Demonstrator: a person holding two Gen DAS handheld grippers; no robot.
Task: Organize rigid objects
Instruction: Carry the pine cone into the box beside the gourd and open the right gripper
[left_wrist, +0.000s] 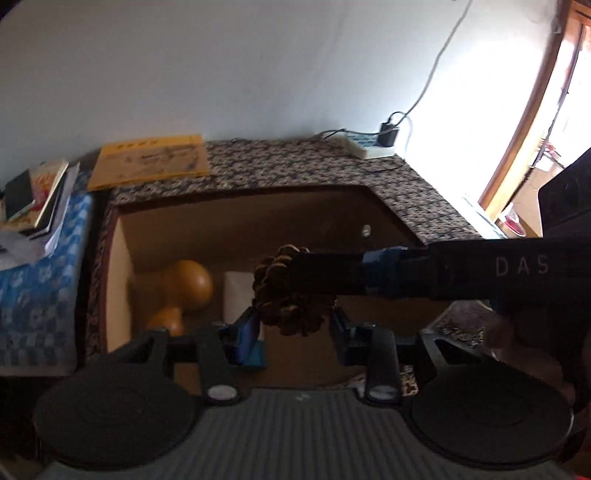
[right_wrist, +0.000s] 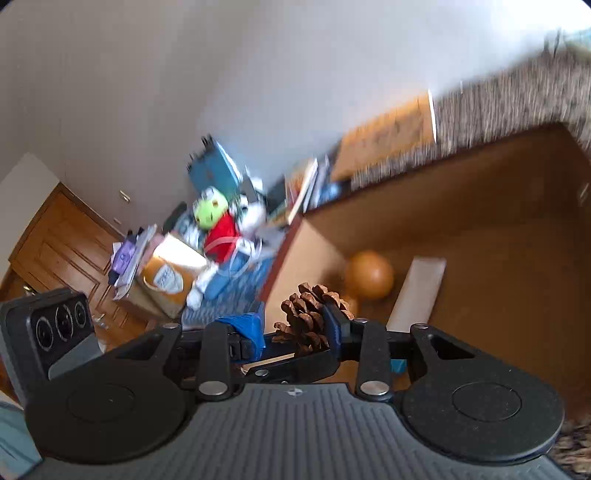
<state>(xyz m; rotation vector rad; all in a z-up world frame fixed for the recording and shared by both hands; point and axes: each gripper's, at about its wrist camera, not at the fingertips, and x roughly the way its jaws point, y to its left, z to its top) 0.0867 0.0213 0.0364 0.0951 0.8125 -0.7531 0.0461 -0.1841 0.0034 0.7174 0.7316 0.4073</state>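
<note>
Above the open box (left_wrist: 388, 214), the pinecone (left_wrist: 291, 291) sits between both grippers. The left gripper (left_wrist: 295, 325) is spread around it; the right gripper (right_wrist: 291, 328) grasps it.

Pine cone (left_wrist: 291, 295): dark brown scales. Box (left_wrist: 236, 229): plain tan cardboard inside. Gourd (left_wrist: 188, 282): glossy orange-brown. Block (left_wrist: 236, 295) in the box: white. Cloth (left_wrist: 295, 166) around the box: small black-and-cream repeating pattern. Booklet (left_wrist: 151, 160): yellow-orange with dark print. Side cloth (left_wrist: 40, 291): blue and white, floral checks. Power strip (left_wrist: 367, 146): white, black plug. Finger pads (left_wrist: 248, 328): blue on black grippers. Toy (right_wrist: 218, 225): lime-green head, red body.
</note>
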